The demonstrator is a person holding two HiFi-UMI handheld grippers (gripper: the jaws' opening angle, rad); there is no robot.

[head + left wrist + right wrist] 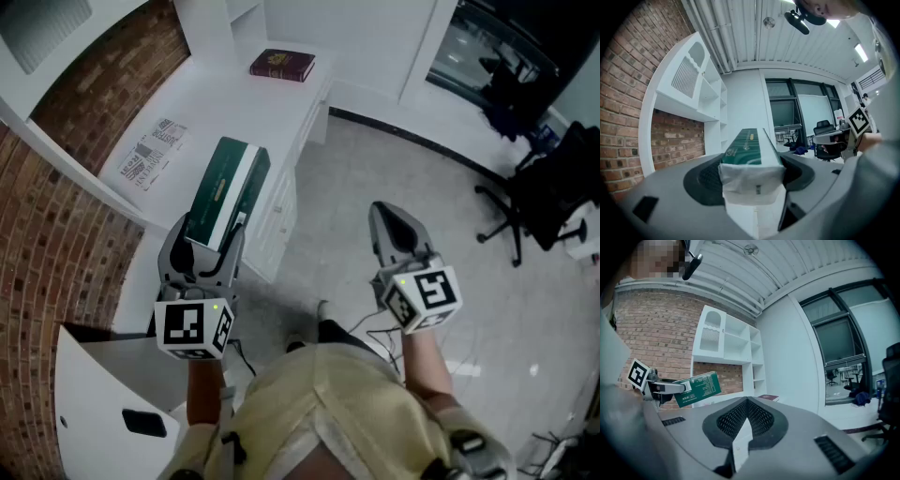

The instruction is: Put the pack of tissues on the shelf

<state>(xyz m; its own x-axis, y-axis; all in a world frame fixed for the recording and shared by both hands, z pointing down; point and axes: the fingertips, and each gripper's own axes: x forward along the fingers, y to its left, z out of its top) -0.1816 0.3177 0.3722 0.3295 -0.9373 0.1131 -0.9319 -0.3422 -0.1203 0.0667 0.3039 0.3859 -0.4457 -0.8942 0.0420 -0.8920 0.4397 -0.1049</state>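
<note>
The pack of tissues (228, 187) is a long green and white box. My left gripper (208, 236) is shut on its near end and holds it up over the edge of the white counter (234, 103). In the left gripper view the pack (747, 150) juts forward from between the jaws, toward the white shelf unit (705, 101) on the brick wall. My right gripper (382, 216) hangs over the floor to the right, shut with nothing in it. From the right gripper view (745, 420) the pack (698, 389) shows at the left, tilted, in the left gripper (656, 386).
A dark red book (282, 65) lies at the far end of the counter, and a printed sheet (153, 153) lies nearer by the brick wall. Drawers front the counter (281, 220). Black office chairs (534, 187) stand on the floor at the right.
</note>
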